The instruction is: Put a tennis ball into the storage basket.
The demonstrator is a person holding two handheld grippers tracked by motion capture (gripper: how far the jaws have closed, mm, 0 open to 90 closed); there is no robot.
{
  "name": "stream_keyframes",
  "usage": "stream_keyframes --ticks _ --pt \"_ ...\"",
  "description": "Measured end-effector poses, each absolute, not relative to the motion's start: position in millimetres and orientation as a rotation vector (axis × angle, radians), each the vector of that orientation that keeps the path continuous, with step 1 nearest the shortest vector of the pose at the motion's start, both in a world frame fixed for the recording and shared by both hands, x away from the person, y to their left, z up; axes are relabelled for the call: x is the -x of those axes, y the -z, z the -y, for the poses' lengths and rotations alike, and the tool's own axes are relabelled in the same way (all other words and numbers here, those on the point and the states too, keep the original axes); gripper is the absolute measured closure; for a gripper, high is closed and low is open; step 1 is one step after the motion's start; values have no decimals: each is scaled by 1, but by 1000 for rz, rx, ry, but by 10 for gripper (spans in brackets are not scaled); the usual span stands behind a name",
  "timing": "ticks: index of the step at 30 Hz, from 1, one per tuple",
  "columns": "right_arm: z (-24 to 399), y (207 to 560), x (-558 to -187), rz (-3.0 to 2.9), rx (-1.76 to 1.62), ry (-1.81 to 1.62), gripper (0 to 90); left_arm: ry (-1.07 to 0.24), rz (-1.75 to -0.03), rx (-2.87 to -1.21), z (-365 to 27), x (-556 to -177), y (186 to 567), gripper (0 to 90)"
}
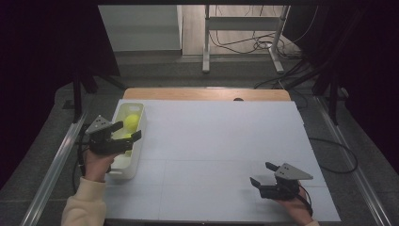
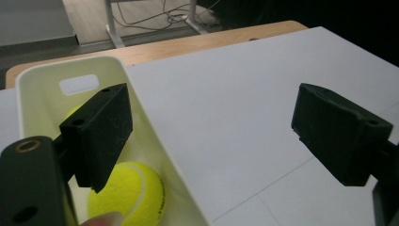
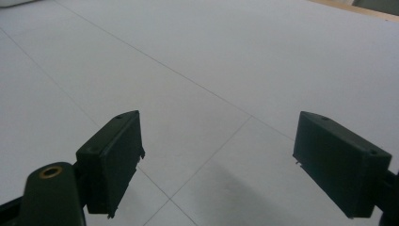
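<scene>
A white plastic bin stands along the left edge of the white table top. Inside it lies a yellow tennis ball, with a second yellow ball partly hidden under my left gripper. That gripper hovers open over the bin's right wall, nothing between its pads. In the left gripper view, one jaw hangs inside the bin above a tennis ball and the other jaw is over the table; the left gripper is empty. My right gripper rests open and empty near the front right; the right gripper faces bare table.
The wooden table edge shows beyond the white top. Metal rails run along both sides of the table. A white stand with legs and loose cables sits on the floor behind.
</scene>
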State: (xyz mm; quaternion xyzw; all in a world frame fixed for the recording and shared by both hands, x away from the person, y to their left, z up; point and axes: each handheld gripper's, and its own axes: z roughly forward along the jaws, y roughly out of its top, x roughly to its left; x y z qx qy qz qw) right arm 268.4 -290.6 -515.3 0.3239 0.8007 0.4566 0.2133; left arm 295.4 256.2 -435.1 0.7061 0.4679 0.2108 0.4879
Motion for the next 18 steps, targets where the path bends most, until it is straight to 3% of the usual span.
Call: stream_keyframes --ticks 18 --pt "293 513 -267 -2212 -920 -1267 168 -439 -966 -1717 -224 -262 443 136"
